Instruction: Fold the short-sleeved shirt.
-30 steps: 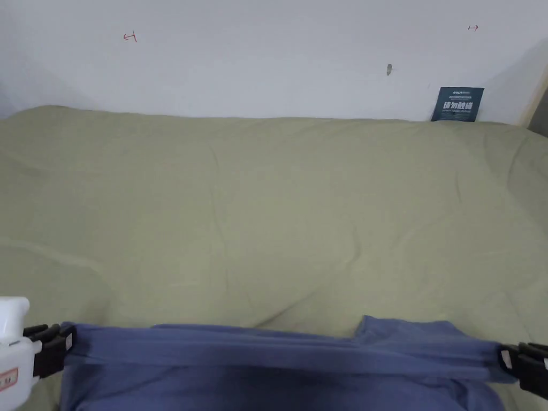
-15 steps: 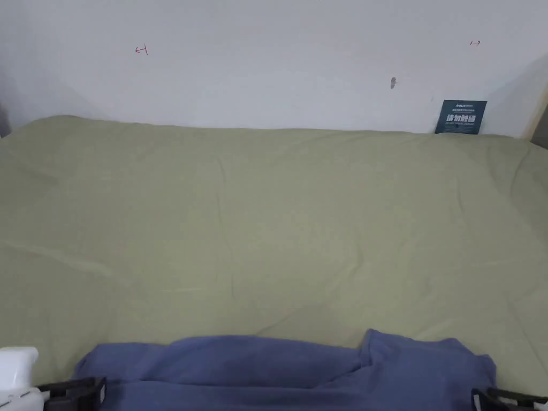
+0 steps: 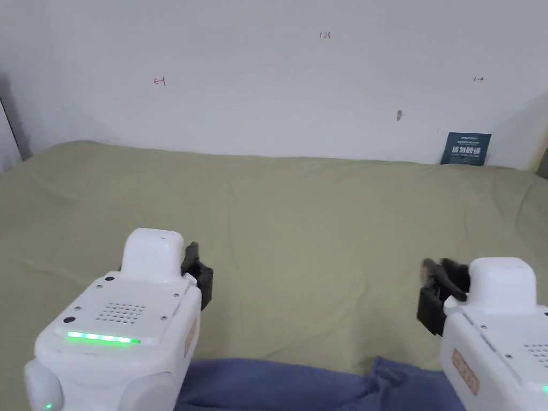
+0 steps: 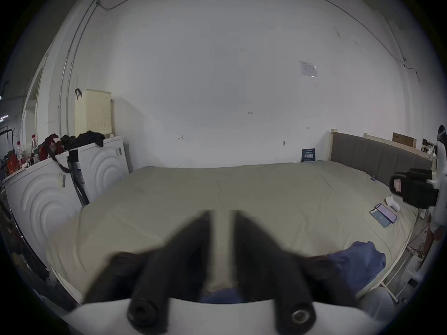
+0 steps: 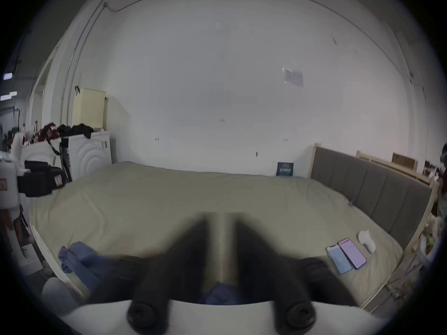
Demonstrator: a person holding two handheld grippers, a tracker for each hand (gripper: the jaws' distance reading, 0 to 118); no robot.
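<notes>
Both the left gripper [image 3: 199,274] and right gripper [image 3: 436,289] hang above the bed [image 3: 321,225], jaws slightly parted and empty, apparently between folds; the blue shirt [image 3: 299,386] lies bunched at the near edge. The gripper views add two phones [image 5: 346,255] (near the headboard [image 5: 377,190]).
</notes>
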